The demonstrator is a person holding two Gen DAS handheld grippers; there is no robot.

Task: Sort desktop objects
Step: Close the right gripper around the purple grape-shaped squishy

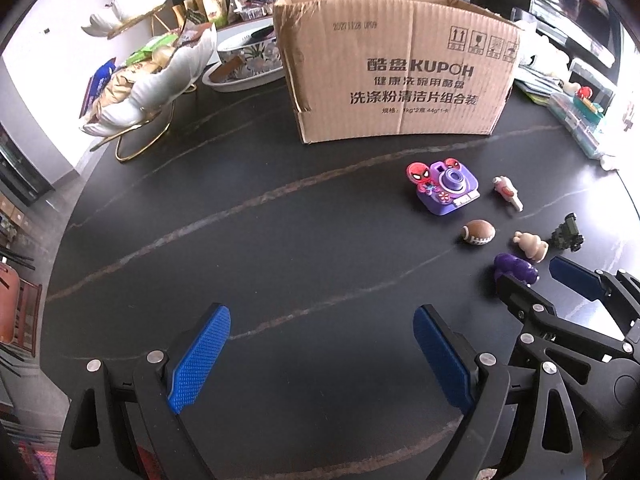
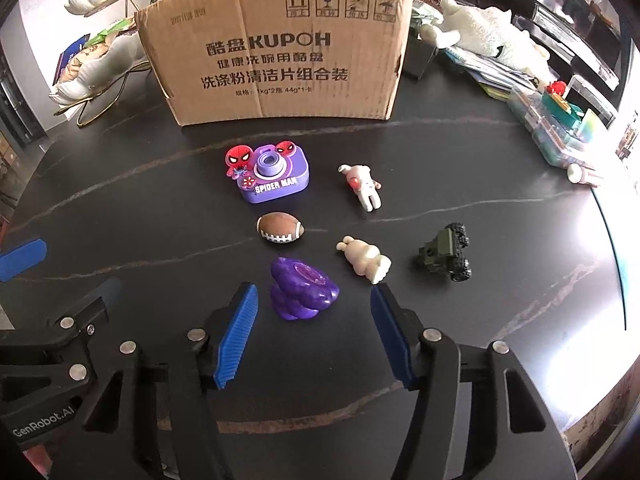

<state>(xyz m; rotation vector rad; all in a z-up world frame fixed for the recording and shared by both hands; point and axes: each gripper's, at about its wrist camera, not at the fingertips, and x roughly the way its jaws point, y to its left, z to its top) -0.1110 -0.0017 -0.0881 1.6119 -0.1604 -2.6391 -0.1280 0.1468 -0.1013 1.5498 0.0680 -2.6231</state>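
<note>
Six toys lie mid-table before one cardboard box at its far edge: one camera, one football, two figurines, one truck, one purple toy; left gripper and right gripper both gape, holding nothing.

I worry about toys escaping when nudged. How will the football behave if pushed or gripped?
The football is a smooth oval lying on its side on the glossy table, so a nudge would probably make it roll or spin. Its tapered ends may squirt out of the pads; gripping across the middle looks safer. It seems small and likely light.
</note>
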